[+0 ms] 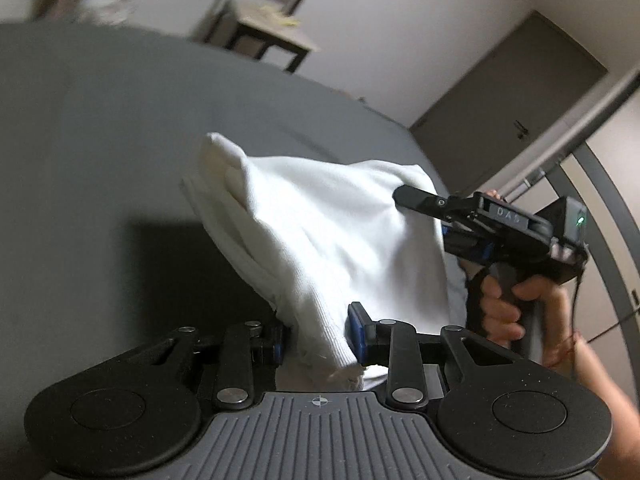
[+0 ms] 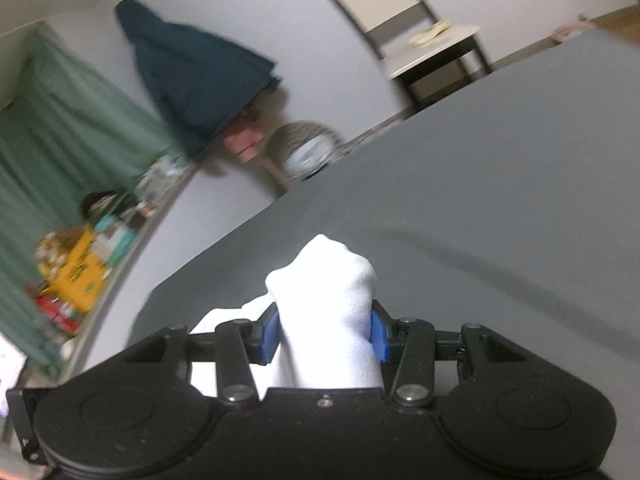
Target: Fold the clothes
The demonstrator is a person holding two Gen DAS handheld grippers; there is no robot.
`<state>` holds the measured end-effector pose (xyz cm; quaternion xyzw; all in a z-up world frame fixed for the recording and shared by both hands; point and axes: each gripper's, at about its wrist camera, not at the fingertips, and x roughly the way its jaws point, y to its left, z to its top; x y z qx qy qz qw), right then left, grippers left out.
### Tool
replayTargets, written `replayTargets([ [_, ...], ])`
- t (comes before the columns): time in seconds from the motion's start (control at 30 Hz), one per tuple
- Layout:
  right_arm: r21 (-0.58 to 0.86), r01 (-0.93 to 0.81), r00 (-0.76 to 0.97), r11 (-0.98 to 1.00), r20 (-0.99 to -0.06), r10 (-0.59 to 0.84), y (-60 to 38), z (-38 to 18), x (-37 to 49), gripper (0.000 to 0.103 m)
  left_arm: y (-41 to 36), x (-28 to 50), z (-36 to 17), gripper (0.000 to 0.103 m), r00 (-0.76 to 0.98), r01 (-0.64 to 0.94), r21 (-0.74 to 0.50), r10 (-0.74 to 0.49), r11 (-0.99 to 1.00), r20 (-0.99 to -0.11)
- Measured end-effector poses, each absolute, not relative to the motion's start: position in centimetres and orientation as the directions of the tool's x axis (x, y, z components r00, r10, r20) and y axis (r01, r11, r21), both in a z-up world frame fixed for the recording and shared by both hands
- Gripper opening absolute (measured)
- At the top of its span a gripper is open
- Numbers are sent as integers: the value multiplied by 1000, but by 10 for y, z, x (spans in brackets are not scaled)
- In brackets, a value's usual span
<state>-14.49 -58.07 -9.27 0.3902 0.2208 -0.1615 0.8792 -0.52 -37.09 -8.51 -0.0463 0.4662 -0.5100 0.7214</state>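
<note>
A white garment (image 1: 320,240) hangs bunched in the air above the grey table (image 1: 100,140), held at two places. My left gripper (image 1: 318,340) is shut on its ribbed lower edge, blue pads pressing both sides. In the left wrist view the right gripper (image 1: 404,194) bites into the cloth's upper right part, a hand (image 1: 508,312) around its handle. In the right wrist view the right gripper (image 2: 324,332) is shut on a thick fold of the white garment (image 2: 332,300), which bulges up past the fingers. The rest of the cloth is hidden below the gripper body.
The grey table (image 2: 500,200) fills the area beyond both grippers. A chair (image 2: 424,40) stands past its far edge, and a dark coat (image 2: 192,72) hangs on the wall. A cluttered shelf (image 2: 80,264) and green curtain (image 2: 60,140) lie left. A door (image 1: 512,112) stands at the right.
</note>
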Motion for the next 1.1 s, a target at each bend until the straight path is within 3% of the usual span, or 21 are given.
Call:
replayTargets([
  [0.3, 604, 540, 801, 587, -582, -138, -665, -146, -123, 46, -474, 1, -144, 31, 167, 613, -617, -844, 494, -510],
  [0.37, 579, 578, 775, 575, -610, -166, -667, -160, -125, 50, -473, -1, -156, 31, 180, 588, -624, -835, 515, -520],
  [0.43, 564, 594, 769, 573, -607, -200, -665, -167, -132, 70, -473, -5, -167, 31, 190, 567, -625, -824, 536, -534],
  [0.53, 519, 604, 763, 605, -595, -251, -650, -165, -145, 74, -472, -10, -183, 33, 202, 536, -627, -807, 565, -555],
  [0.57, 508, 606, 763, 613, -589, -267, -644, -162, -150, 74, -472, -11, -186, 42, 199, 527, -630, -804, 570, -561],
  [0.67, 529, 567, 801, 632, -534, -271, -622, -147, -171, 74, -475, -13, -191, 45, 186, 514, -645, -808, 565, -559],
  [0.73, 519, 520, 831, 678, -490, -263, -601, -135, -187, 76, -472, -17, -186, 62, 203, 510, -626, -790, 590, -578],
  [0.77, 504, 521, 833, 689, -474, -284, -587, -129, -196, 76, -468, -21, -181, 79, 227, 514, -611, -782, 602, -580],
  [0.8, 485, 521, 837, 703, -451, -309, -570, -123, -204, 82, -460, -27, -175, 88, 252, 524, -604, -787, 601, -563],
  [0.93, 397, 555, 826, 731, -370, -426, -498, -114, -232, 102, -433, -55, -152, 90, 338, 570, -576, -806, 587, -486],
  [1.1, 263, 692, 713, 672, -396, -579, -421, -123, -249, 103, -412, -89, -137, 91, 479, 647, -417, -766, 638, -428],
])
